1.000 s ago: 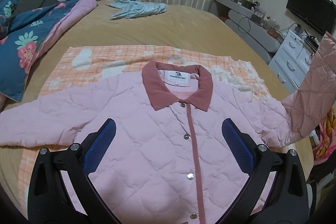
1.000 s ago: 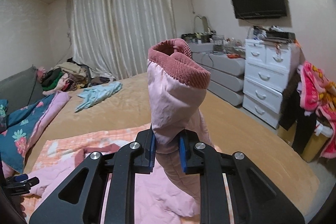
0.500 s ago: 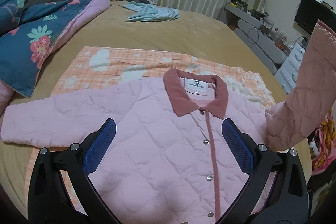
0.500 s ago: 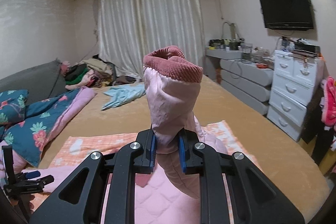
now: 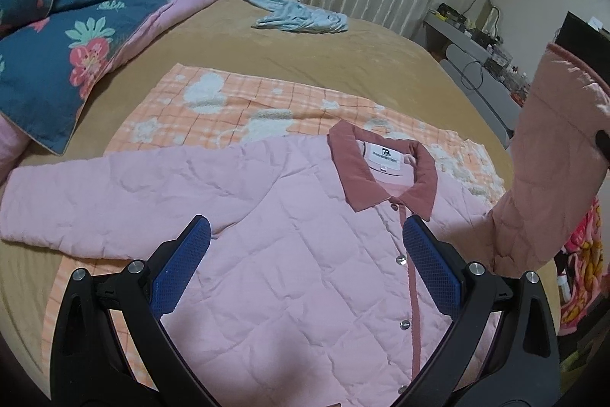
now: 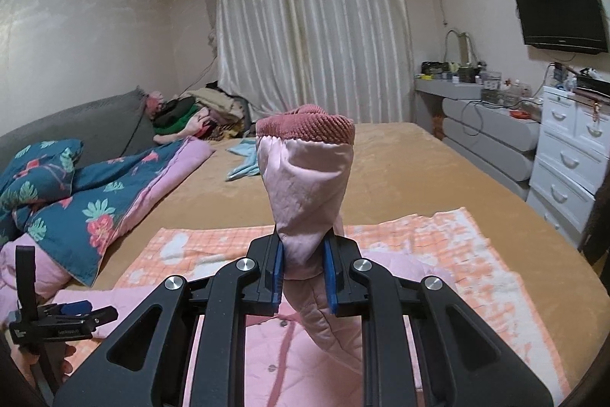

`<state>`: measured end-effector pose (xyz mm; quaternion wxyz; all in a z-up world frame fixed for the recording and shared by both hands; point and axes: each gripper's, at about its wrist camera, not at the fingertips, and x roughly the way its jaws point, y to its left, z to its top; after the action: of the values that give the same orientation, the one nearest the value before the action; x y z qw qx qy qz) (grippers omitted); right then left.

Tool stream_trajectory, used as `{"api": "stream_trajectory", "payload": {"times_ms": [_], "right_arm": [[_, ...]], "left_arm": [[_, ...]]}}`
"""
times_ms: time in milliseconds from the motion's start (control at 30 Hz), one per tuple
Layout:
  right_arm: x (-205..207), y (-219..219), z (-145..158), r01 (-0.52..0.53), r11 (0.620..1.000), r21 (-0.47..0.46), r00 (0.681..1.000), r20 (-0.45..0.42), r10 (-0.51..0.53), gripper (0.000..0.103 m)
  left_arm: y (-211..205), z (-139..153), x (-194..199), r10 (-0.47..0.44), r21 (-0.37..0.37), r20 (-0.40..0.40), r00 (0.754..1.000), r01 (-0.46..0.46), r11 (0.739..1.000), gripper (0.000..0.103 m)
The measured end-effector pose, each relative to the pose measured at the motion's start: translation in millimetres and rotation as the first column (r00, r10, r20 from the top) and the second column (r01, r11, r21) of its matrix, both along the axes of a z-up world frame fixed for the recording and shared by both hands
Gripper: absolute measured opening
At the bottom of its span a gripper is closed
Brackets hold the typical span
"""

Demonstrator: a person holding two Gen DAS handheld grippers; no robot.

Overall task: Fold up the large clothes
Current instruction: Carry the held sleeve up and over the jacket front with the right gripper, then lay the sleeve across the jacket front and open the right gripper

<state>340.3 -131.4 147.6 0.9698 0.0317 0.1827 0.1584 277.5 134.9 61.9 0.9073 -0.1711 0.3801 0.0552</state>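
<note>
a pink quilted jacket is spread front-up on an orange checked blanket on the bed, its dark pink collar toward the far side. the jacket's right-hand sleeve is held raised above the bed, pinched just below its ribbed cuff by the closed fingers of the right gripper. the left gripper is held over the jacket's chest with its fingers wide apart and nothing between them. a floral quilt is seen at the far left.
</note>
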Motion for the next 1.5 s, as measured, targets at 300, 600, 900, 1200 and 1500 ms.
{"api": "stream_trajectory", "payload": {"times_ms": [300,600,900,1200,1500], "right_arm": [[11.6,48.5,-38.7,-0.089,0.996,0.010,0.995,-0.051,0.089,0.016],[14.1,100.8,-91.8,-0.165,0.986,-0.017,0.980,-0.112,0.162,0.016],[8.2,141.7,-145.6,-0.251,0.966,-0.064,0.953,-0.193,0.235,0.016],[-8.3,179.8,-195.6,-0.346,0.933,-0.094,0.904,-0.301,0.305,0.027],[-27.4,168.7,-202.0,-0.416,0.909,-0.012,0.847,-0.371,0.382,0.075]], "left_arm": [[21.2,-17.3,0.6,0.018,-0.069,-0.010,1.000,-0.019,0.997,0.095],[41.8,-32.5,-2.7,0.034,-0.167,-0.004,0.999,-0.035,0.985,0.095],[51.2,-45.7,-1.1,0.015,-0.303,0.019,1.000,-0.008,0.953,0.095],[53.0,-69.5,4.5,0.008,-0.403,-0.022,1.000,-0.016,0.915,0.095],[44.5,-93.2,7.9,-0.021,-0.445,-0.072,0.997,-0.014,0.896,0.095]]}}
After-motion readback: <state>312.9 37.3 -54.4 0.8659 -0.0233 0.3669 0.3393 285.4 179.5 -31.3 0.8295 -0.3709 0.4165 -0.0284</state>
